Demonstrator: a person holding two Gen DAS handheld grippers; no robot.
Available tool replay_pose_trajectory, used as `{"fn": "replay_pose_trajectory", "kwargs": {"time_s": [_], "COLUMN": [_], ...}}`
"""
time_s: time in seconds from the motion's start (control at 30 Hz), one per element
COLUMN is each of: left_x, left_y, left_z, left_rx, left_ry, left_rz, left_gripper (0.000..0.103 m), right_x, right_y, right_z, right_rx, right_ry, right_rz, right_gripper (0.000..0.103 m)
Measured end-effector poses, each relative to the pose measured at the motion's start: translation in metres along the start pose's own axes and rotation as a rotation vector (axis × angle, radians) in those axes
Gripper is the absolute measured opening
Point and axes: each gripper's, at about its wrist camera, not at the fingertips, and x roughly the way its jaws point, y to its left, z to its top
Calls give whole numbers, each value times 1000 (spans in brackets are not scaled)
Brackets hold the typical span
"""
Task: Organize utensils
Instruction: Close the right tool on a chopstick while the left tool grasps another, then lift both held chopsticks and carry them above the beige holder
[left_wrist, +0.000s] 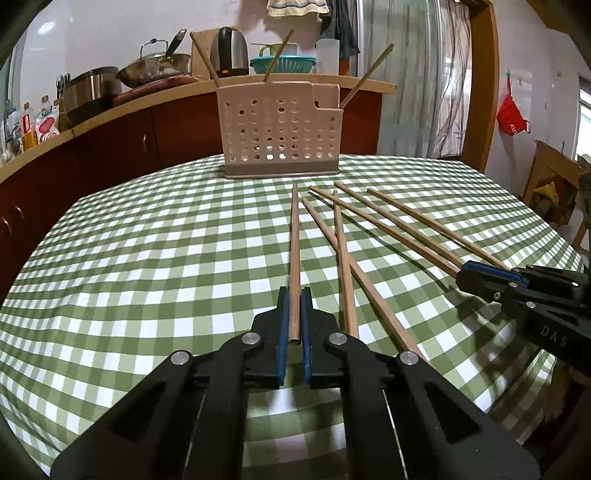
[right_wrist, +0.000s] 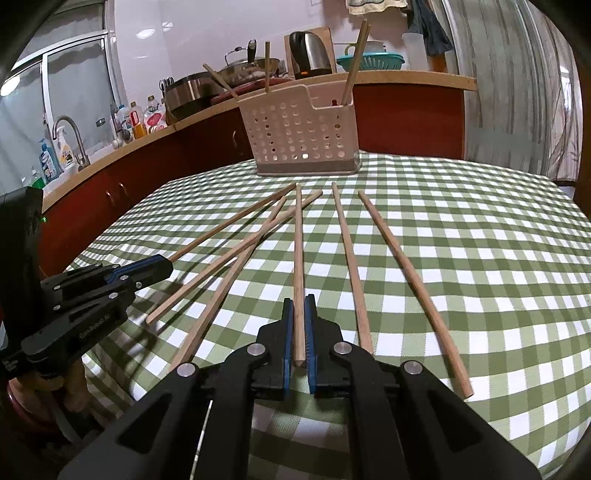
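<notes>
Each view looks forward and slightly downward along its own tool, low and close over the checked bench (left_wrist: 147, 258), facing the perforated holder (left_wrist: 280, 129) and the kitchen counter (left_wrist: 110, 107) behind. Both share the chopsticks (right_wrist: 347, 266), the holder and counter. The left view catches the right tool (left_wrist: 466, 275) at its right edge, and the right view the left tool (right_wrist: 162, 267) at its left.

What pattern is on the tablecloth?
The cloth tablecloth has green and white checks, clearest in the left wrist view.
</notes>
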Motion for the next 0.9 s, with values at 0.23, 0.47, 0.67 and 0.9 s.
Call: {"fn": "replay_pose_trajectory", "kwargs": {"time_s": [0.23, 0.47, 0.67, 0.9], "left_x": [-14, -29, -42, -57], "left_y": [3, 4, 5, 9], "left_z": [9, 19, 26, 36], "left_rx": [0, -3, -9, -10], "left_ry": [-49, -104, -153, -205], "left_rz": [23, 53, 77, 109], "left_gripper": [7, 7, 7, 7], "right_x": [-11, -22, -29, -41], "right_y": [-4, -1, 0, 2], "right_z": [9, 16, 21, 30], "right_rx": [3, -18, -38, -62], "right_ry": [-43, -78, -103, -148], "right_rz": [-12, -20, -26, -42], "right_gripper": [7, 7, 7, 7]}}
